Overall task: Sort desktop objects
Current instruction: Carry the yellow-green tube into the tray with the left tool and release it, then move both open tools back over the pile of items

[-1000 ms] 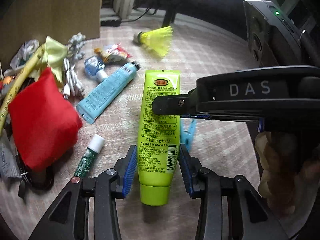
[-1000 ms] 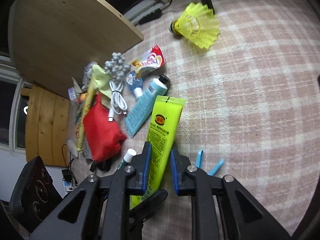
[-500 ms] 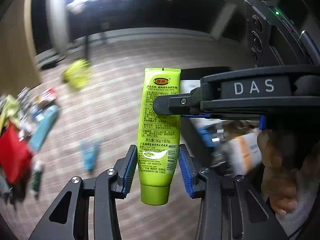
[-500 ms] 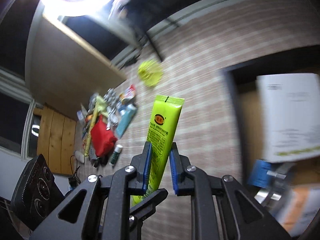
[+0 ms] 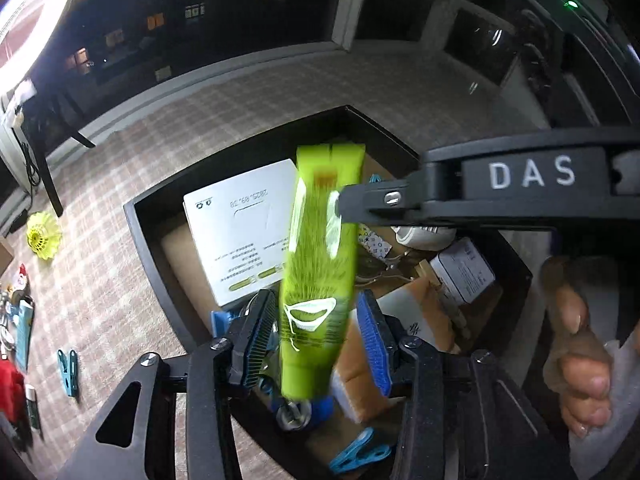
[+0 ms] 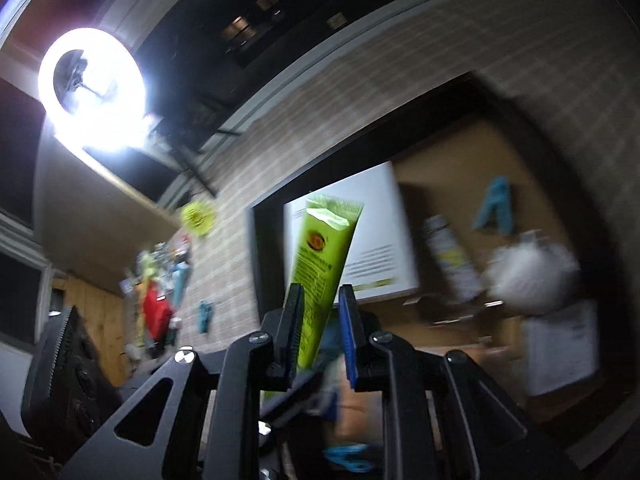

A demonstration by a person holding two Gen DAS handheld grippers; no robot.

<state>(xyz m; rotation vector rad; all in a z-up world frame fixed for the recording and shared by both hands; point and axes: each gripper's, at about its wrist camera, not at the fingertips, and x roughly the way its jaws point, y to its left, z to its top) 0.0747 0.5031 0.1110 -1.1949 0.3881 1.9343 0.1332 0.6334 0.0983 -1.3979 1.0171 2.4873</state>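
A lime-green tube (image 5: pixel 320 280) hangs cap-down and motion-blurred over a black box (image 5: pixel 154 240) with a brown floor. My left gripper (image 5: pixel 316 322) is around its lower part; the jaws are opening, with gaps between the blue pads and the tube on both sides. My right gripper (image 6: pixel 320 312) is also around the tube (image 6: pixel 324 256); its jaws are opening too, the tube leaning on the left pad and clear of the right one. In the left wrist view, a right gripper finger (image 5: pixel 380 200) crosses the tube's upper part.
The box holds a white carton (image 5: pixel 240 232), blue clips (image 5: pixel 360 456), a tin (image 5: pixel 464 272) and other items. On the checked cloth lie a yellow shuttlecock (image 5: pixel 42 236), a blue clip (image 5: pixel 68 366) and a pile with a red pouch (image 5: pixel 10 394). A hand (image 5: pixel 576 344) grips the right handle.
Both grippers lifted the green tube off the cloth and carried it over the black box. Their jaws have widened and the tube now looks blurred and loose between the pads.
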